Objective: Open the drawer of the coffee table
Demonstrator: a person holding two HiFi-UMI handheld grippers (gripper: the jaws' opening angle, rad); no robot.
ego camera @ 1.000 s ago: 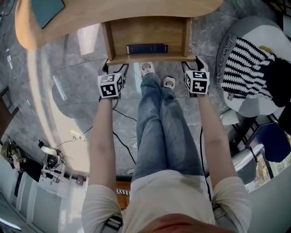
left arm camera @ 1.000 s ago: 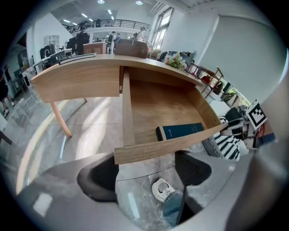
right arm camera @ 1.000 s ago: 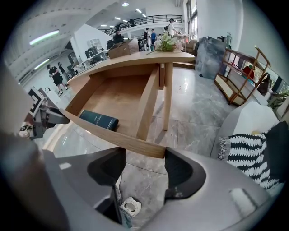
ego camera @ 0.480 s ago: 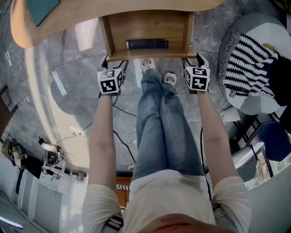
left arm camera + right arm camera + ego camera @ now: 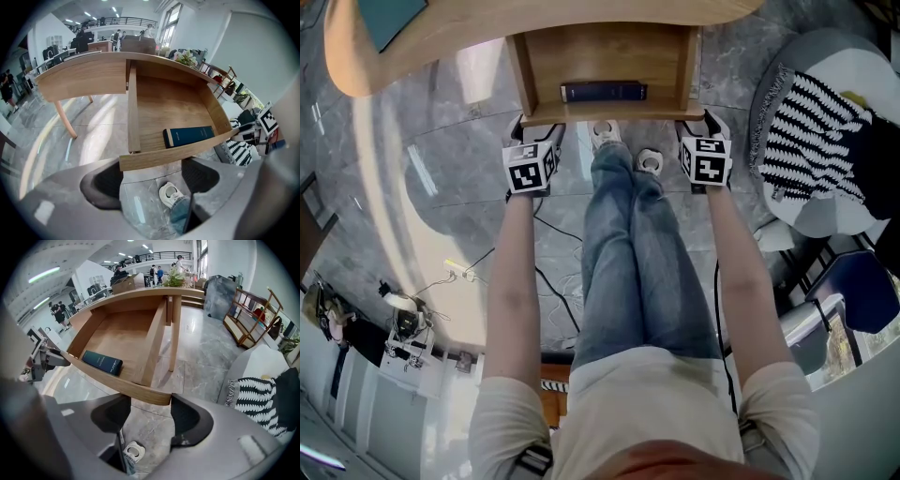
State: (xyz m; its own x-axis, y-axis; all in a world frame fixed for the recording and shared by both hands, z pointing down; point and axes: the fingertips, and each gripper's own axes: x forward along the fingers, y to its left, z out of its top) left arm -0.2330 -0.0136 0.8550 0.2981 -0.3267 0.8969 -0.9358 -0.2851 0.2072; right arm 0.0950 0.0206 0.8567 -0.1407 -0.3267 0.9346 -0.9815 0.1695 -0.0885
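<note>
The coffee table's wooden drawer (image 5: 600, 56) stands pulled out from under the curved tabletop (image 5: 487, 28). A dark blue book (image 5: 603, 91) lies inside it, against the front panel (image 5: 609, 113). My left gripper (image 5: 536, 131) is at the panel's left end and my right gripper (image 5: 698, 124) at its right end. In the left gripper view the panel's end (image 5: 154, 157) lies across the tips of the wide-apart jaws of the left gripper (image 5: 152, 173), with the book (image 5: 189, 136) beyond. The right gripper view shows the same for the right gripper (image 5: 151, 413), with the panel's corner (image 5: 150, 397) between its parted pads.
The person's legs in jeans (image 5: 633, 262) and white shoes (image 5: 603, 137) reach under the drawer between the two grippers. A seat with a striped cushion (image 5: 811, 131) stands to the right. Cables (image 5: 553, 281) run over the marble floor. A table leg (image 5: 174, 333) stands right of the drawer.
The whole view has shifted slightly up the frame; the grippers stay at the drawer front's two ends and the drawer stays pulled out.
</note>
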